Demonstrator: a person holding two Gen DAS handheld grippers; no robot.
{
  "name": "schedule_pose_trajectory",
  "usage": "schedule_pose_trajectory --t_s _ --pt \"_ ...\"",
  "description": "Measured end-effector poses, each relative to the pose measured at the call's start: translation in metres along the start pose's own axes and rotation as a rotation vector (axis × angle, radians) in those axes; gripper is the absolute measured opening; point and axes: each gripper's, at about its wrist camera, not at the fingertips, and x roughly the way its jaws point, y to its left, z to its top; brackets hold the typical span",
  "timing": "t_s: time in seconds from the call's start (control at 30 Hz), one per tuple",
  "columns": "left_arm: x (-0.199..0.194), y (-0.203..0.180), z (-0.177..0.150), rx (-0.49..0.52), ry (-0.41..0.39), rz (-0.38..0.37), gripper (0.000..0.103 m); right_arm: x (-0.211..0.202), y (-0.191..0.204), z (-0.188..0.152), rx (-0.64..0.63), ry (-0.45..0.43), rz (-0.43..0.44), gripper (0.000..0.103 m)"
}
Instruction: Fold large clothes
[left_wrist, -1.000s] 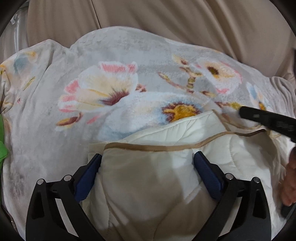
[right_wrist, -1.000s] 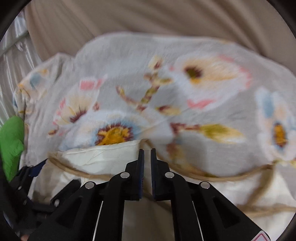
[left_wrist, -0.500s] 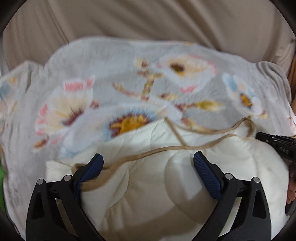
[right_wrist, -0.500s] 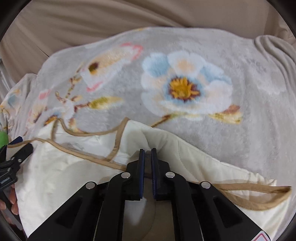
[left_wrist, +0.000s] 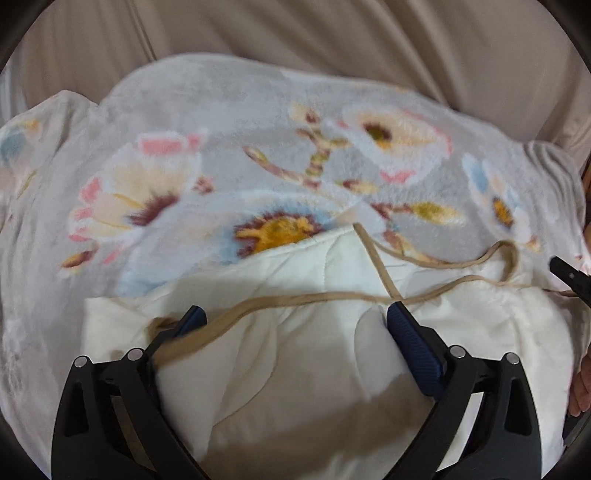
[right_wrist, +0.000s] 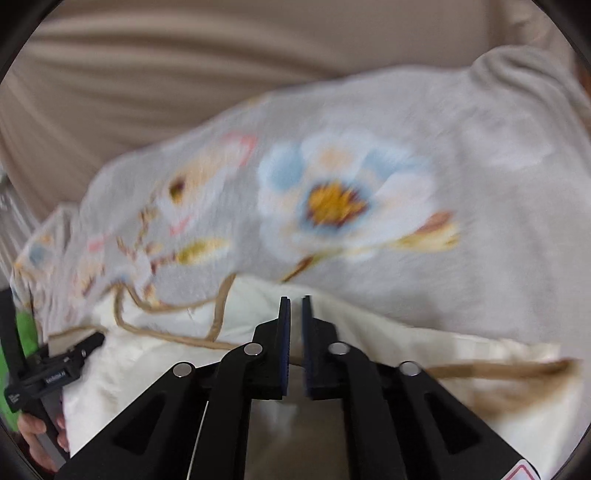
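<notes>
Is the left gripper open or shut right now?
Open. The left gripper has its blue fingertips spread wide over the cream quilted garment, with nothing pinched between them.

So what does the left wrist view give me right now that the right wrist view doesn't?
Left wrist only: the left claw open astride the cream quilted garment, and the pink-tipped flower.

Right wrist only: the right claw nearly shut over the garment's edge, though whether it pinches fabric is unclear, and a green item at far left.

Both: the floral blanket, the tan trim and the beige backdrop.
</notes>
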Motion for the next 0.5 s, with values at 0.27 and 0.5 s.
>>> schedule_pose_trajectory --t_s 0.27,0.5 --pt "-0.075 0.050 -0.042 0.009 -0.117 -0.021 0.097 -0.080 -0.040 -0.048 -0.062 -0.008 -0.138 0.013" --pt "-0.047 0.105 -0.034 -0.277 -0.008 -0.097 0.096 -0.064 -0.077 -0.041 0.138 0.008 -0.053 0.045"
